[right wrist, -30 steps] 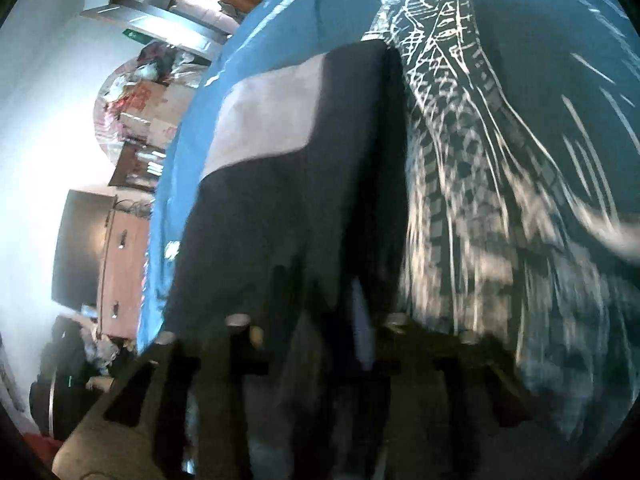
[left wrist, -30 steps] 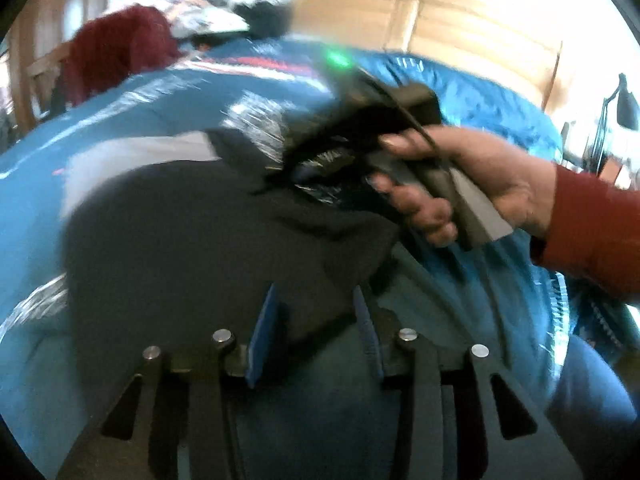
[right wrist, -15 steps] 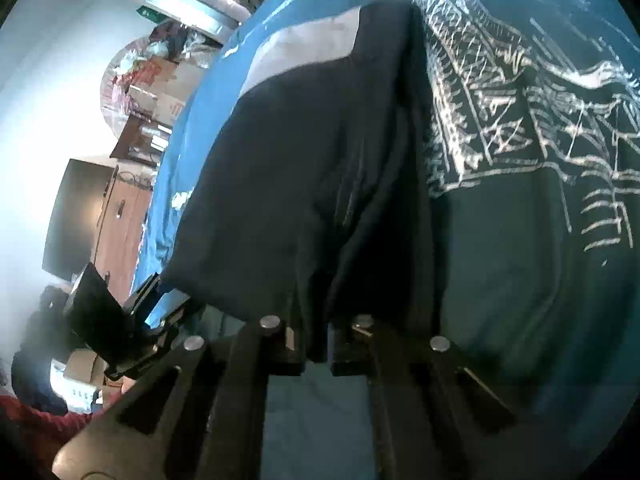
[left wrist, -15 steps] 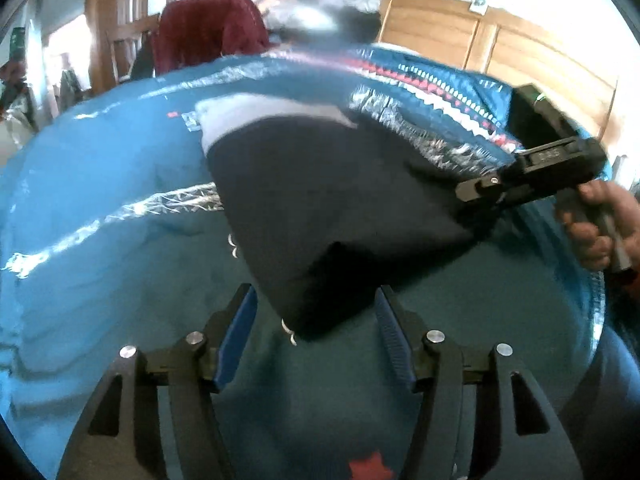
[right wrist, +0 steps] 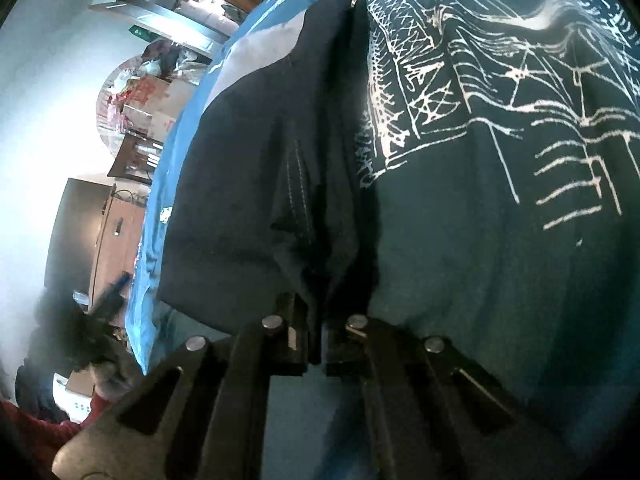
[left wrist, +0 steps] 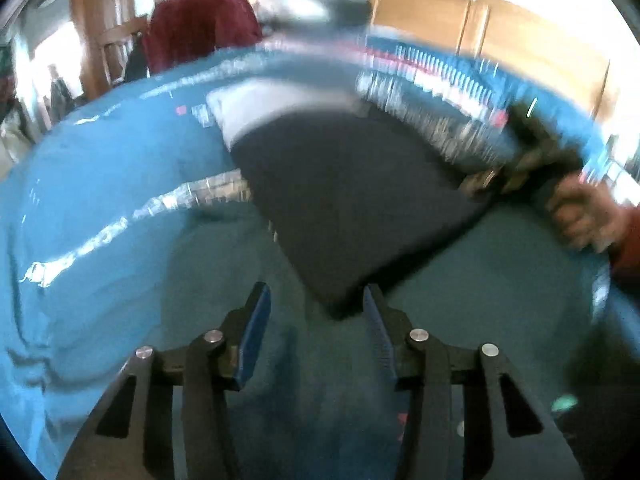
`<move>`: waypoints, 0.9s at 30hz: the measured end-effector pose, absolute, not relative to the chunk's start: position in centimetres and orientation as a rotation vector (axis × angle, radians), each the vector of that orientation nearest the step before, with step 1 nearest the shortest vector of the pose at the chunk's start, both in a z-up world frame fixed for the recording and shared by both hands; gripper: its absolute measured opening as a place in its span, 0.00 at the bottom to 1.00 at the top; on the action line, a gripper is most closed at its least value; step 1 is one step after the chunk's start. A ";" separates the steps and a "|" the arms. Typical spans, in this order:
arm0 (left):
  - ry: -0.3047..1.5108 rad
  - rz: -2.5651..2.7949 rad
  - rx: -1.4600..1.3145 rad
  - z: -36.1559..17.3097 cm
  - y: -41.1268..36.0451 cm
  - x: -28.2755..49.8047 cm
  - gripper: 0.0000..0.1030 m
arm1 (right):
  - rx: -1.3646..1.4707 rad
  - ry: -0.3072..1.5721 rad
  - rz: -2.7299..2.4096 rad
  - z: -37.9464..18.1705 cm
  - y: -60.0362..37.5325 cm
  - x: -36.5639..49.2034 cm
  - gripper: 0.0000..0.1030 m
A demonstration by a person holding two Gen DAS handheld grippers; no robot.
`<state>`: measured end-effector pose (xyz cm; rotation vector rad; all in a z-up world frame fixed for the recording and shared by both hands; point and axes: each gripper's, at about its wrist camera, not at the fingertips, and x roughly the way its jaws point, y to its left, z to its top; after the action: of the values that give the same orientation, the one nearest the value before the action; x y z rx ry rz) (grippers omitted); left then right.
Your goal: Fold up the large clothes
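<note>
A dark navy garment (left wrist: 352,200) with a pale grey band at its far end lies folded on a blue bedspread (left wrist: 100,200). My left gripper (left wrist: 316,316) is open, its blue pads on either side of the garment's near corner, nothing pinched. In the right wrist view the same dark garment (right wrist: 248,168) bunches into my right gripper (right wrist: 318,340), which is shut on a fold of its edge. The right gripper (left wrist: 504,178) also shows, blurred, at the garment's right edge in the left wrist view, held by a hand (left wrist: 580,216) in a red sleeve.
The bedspread carries a white line pattern (right wrist: 500,80). A wooden headboard (left wrist: 500,28) stands at the far side. A dark red cloth hangs on a chair (left wrist: 200,28) at the back left. Cupboards and boxes (right wrist: 120,200) stand beside the bed.
The left gripper has let go of the garment and backed away towards its near corner. The right gripper has stayed shut on the edge and pulled the cloth flatter.
</note>
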<state>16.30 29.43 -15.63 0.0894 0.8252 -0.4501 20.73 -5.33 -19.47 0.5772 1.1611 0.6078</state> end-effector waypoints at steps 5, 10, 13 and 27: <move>0.713 -0.434 0.023 -13.8 29.0 19.7 0.50 | 0.603 1.142 0.601 -19.6 -5.6 20.0 0.01; 0.923 -0.373 0.193 -22.1 26.5 23.8 0.53 | 0.574 1.136 0.600 -19.1 -4.9 20.3 0.01; 0.834 -0.369 0.127 -18.3 28.0 23.7 0.42 | 0.588 1.123 0.613 -19.4 -4.9 20.2 0.00; 0.782 -0.354 0.027 -18.4 29.4 39.2 0.58 | 0.296 1.089 0.665 -12.4 -3.9 18.5 0.52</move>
<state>39.24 29.40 -18.39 0.0265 0.7823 -0.3541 18.51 -3.86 -12.41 0.2964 1.0895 0.6647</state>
